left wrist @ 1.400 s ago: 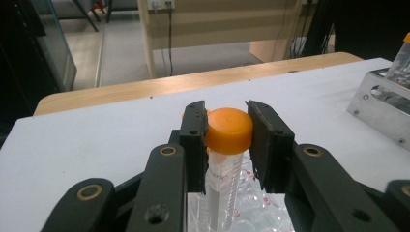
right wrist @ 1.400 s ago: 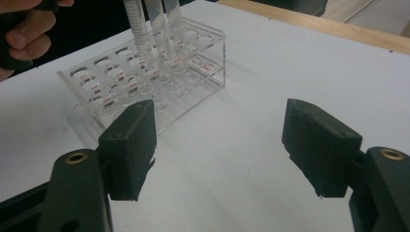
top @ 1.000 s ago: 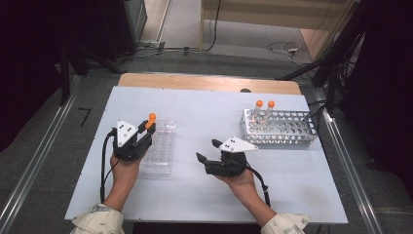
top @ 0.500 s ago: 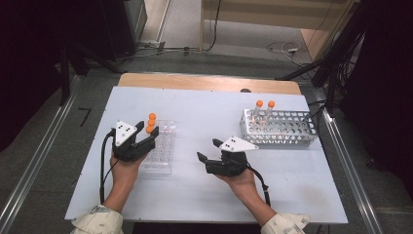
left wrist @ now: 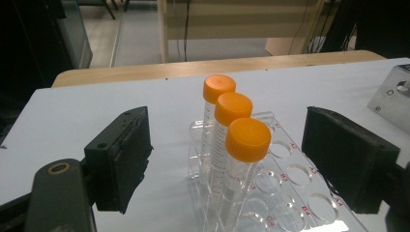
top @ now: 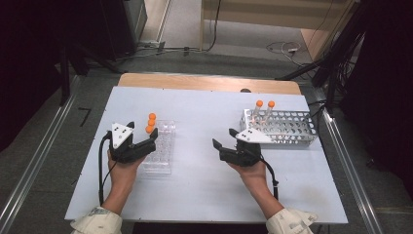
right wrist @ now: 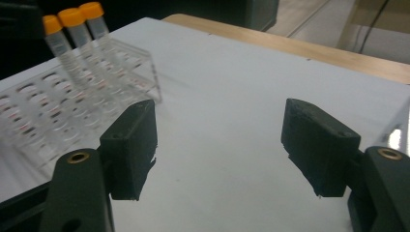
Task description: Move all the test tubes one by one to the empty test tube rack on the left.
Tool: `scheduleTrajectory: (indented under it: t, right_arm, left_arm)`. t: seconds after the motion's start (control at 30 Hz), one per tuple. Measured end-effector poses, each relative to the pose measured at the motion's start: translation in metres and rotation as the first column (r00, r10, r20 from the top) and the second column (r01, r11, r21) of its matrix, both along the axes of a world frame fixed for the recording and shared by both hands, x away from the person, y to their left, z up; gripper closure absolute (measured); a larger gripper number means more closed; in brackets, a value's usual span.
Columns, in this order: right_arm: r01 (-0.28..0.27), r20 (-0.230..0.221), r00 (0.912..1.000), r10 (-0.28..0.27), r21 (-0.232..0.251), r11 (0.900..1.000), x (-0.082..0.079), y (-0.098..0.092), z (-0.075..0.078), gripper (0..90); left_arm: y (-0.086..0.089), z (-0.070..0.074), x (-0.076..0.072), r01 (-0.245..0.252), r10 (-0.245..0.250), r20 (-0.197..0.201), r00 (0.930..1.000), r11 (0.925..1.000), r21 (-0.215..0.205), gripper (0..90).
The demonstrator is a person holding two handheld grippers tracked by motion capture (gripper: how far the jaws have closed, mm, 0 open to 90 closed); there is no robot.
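Three orange-capped tubes [top: 151, 123] stand in a row at the far end of a clear rack [top: 161, 148] on the left of the table. My left gripper [top: 143, 130] sits around the nearest tube [left wrist: 246, 145]. Its jaws have just been opening, and the pads stand clear of the tube on both sides. My left gripper [left wrist: 237, 159] holds nothing. My right gripper [top: 224, 137] hovers open and empty near the table's middle, just in front of a metal rack [top: 287, 127] with two orange-capped tubes [top: 265, 105]. My right gripper [right wrist: 220, 145] faces the bare white table [right wrist: 232, 87].
The clear rack [right wrist: 58, 106] with its tubes appears at the upper left of the right gripper view. A corner of the metal rack [left wrist: 394, 92] juts in at the right of the left gripper view. A wooden strip [top: 209, 83] runs along the table's far edge.
My left gripper's jaws have spread apart off the nearest tube, which now stands free in the clear rack. My right hand has shifted right and a little farther away, toward the metal rack.
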State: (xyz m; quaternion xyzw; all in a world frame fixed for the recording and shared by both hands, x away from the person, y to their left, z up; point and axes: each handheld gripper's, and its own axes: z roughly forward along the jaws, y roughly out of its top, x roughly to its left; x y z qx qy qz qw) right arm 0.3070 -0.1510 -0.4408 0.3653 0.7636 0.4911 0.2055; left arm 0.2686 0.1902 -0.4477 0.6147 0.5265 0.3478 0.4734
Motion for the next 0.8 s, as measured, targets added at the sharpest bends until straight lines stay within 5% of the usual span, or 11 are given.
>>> scheduleTrajectory:
  t: [0.27,0.63,0.8]
  right_arm:
    - [0.159,0.060,0.9857,-0.157,-0.030,0.987,0.017,-0.031,0.006,28.2]
    - [0.358,0.112,0.9297,-0.351,-0.054,0.932,0.039,-0.071,0.003,32.6]
    - [0.391,0.091,0.9175,-0.387,-0.033,0.920,0.048,-0.086,0.000,39.0]
  left_arm:
    - [0.001,-0.001,0.000,-0.008,0.008,-0.002,1.0000,1.0000,0.005,18.5]
    - [0.000,-0.002,0.002,0.000,0.000,-0.016,0.9999,0.9999,0.011,17.9]
    - [-0.001,-0.002,0.002,0.008,-0.008,-0.019,0.9998,0.9999,0.012,18.0]
